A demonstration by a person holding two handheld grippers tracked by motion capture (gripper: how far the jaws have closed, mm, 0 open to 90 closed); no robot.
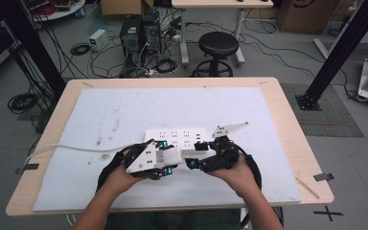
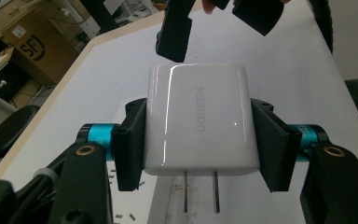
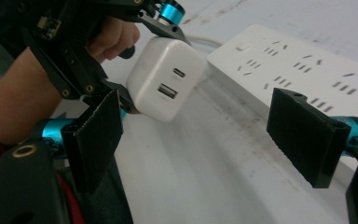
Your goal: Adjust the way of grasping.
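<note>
Above a white mat (image 1: 124,115) on a wooden table (image 1: 287,110), the left gripper (image 2: 198,140) clamps a white UGREEN charger (image 2: 198,121) by its sides, prongs bared, just beside a white power strip (image 3: 307,70), while the right gripper (image 3: 205,135) faces it with jaws spread wide, holding nothing.

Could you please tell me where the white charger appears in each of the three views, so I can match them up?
High view: white charger low centre, in the left claw.
Left gripper view: centre, clamped between the jaws, prongs down.
Right gripper view: upper centre-left, ports facing the camera.
Shared landmark: the white power strip, beside the charger.
</note>
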